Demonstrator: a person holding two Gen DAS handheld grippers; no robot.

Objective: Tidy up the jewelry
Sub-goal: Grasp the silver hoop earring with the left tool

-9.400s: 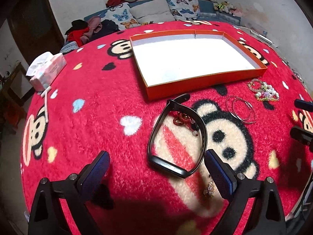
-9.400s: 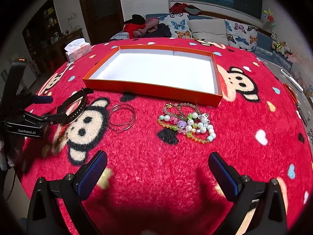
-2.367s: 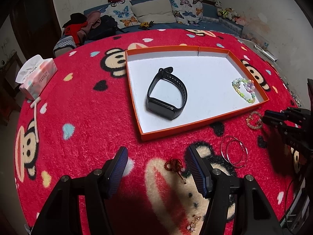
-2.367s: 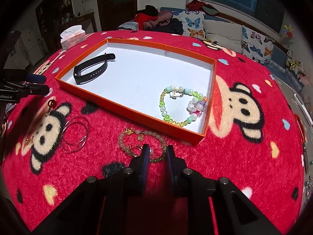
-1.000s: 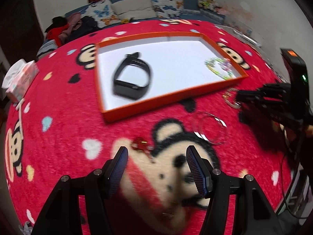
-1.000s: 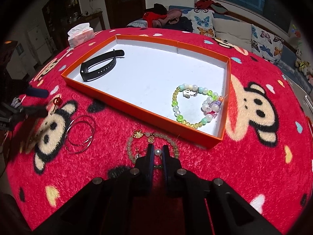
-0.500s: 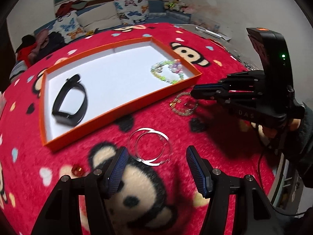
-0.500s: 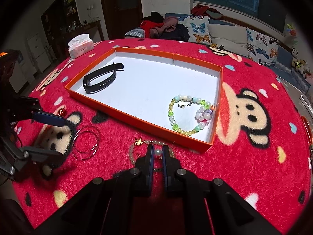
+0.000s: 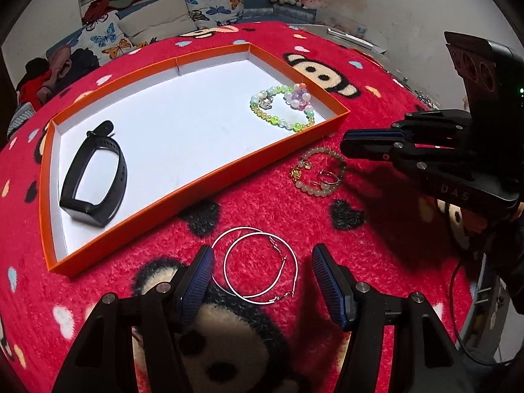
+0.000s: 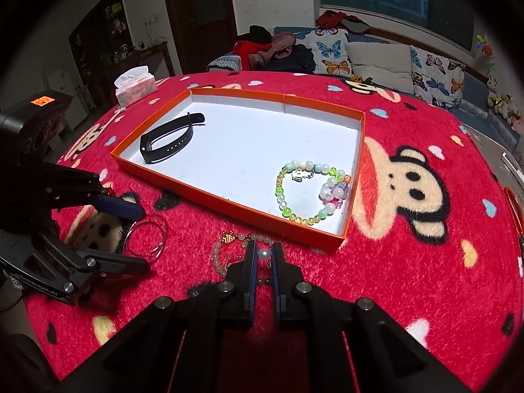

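Orange tray (image 9: 209, 181), shallow, white floor, on a red monkey-print cloth (image 9: 376, 75). Contents: black band (image 9: 93, 180) in the corner toward the left gripper; multicoloured bead bracelet (image 9: 283, 108) at the opposite end, close to the near wall. Outside the tray, on the cloth: two silver hoops (image 9: 258, 265), overlapping, lying flat just ahead of the left gripper (image 9: 262, 281) and between the lines of its fingers; pale bead bracelet (image 9: 319, 172) with gold charms, just beside the tray's near wall, a small ring lying inside its loop. Left gripper: jaws spread wide, nothing between the blue pads (image 9: 196, 281), which stand either side of the hoops without touching them. Right gripper (image 10: 263, 255): jaws nearly together, pinching a pale bead of the pale bead bracelet between the tips; the bracelet's other beads rest on the cloth. Tissue pack (image 10: 134, 90) on the cloth beyond the tray's far corner. Sofa (image 10: 376, 62) with butterfly cushions behind.
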